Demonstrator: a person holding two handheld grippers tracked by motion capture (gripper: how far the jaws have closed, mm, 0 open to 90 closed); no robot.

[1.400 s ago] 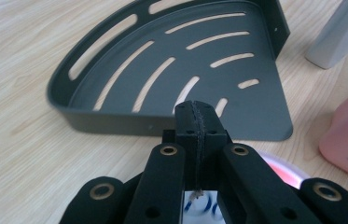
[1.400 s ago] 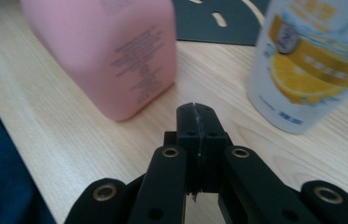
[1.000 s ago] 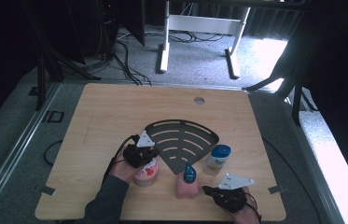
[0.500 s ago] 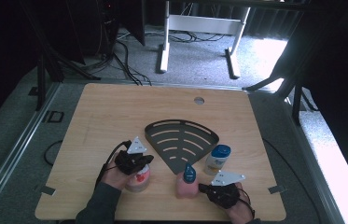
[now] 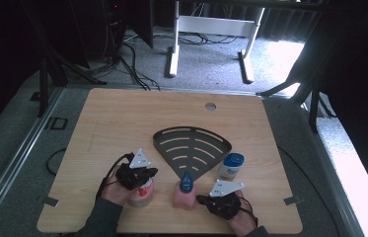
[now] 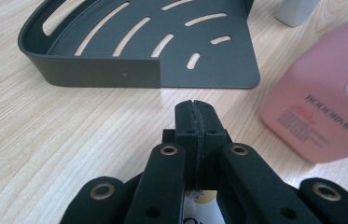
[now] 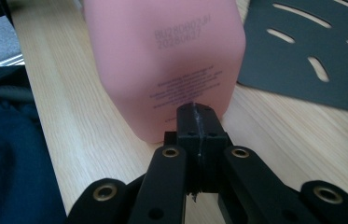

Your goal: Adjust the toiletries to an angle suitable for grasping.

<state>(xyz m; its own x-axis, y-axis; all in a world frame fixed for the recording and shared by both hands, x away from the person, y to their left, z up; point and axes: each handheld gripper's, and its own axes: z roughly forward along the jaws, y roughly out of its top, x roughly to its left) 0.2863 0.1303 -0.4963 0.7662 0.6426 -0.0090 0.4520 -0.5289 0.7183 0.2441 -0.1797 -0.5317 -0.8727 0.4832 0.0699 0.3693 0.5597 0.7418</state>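
Left gripper (image 6: 195,122) clenched, nothing between its jaws, facing the rack (image 6: 148,51). Right gripper (image 7: 195,122) clenched and empty, tips just beside the pink bottle (image 7: 162,60)

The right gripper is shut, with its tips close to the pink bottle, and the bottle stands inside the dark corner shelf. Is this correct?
Not fully. The pink bottle stands on the wooden table, beside the dark corner shelf, not inside it; the high view shows this. The right gripper is indeed shut, tips close to the bottle.

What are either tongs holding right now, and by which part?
Nothing. Left tongs and right tongs are both shut empty; the right ones sit just short of the pink bottle.
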